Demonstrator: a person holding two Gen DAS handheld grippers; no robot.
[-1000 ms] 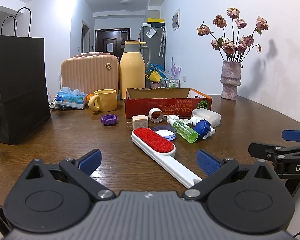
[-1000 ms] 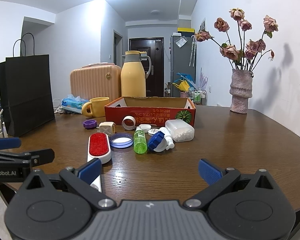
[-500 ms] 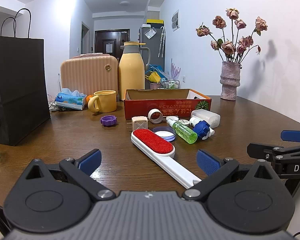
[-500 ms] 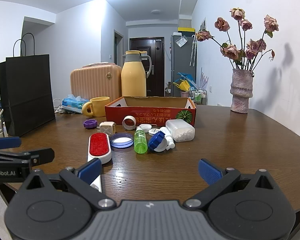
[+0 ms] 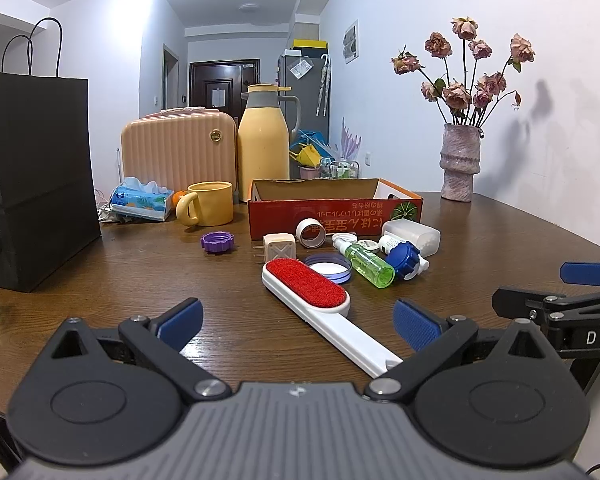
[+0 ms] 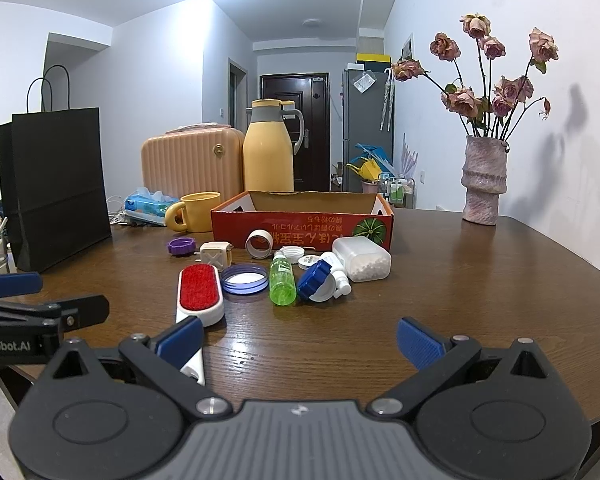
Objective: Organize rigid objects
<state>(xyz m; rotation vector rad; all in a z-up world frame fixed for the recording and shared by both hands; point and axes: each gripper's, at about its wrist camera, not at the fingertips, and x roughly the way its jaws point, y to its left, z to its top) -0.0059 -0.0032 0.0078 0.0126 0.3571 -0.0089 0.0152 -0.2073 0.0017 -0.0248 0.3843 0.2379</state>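
Both tools are hovering low over the near edge of the brown table point(image 5: 100, 280), each with its blue pads spread wide and nothing between them. The left tool point(image 5: 298, 322) is pointing at the white lint brush point(image 5: 320, 304) with the red pad, whose handle is running back toward its right finger. The right tool point(image 6: 298, 338) is facing the same clutter from farther right — the brush handle is passing just behind its left finger point(image 6: 180, 340).

The loose things are lying in a cluster in front of the red cardboard box point(image 6: 300, 224): a green bottle point(image 6: 282, 282) on its side, a blue-capped white bottle point(image 6: 324, 280), a clear container of white beads point(image 6: 364, 258), a blue-rimmed lid point(image 6: 245, 278), a tape roll point(image 6: 259, 243), a beige plug adapter point(image 6: 215, 255) and a purple cap point(image 6: 180, 246).
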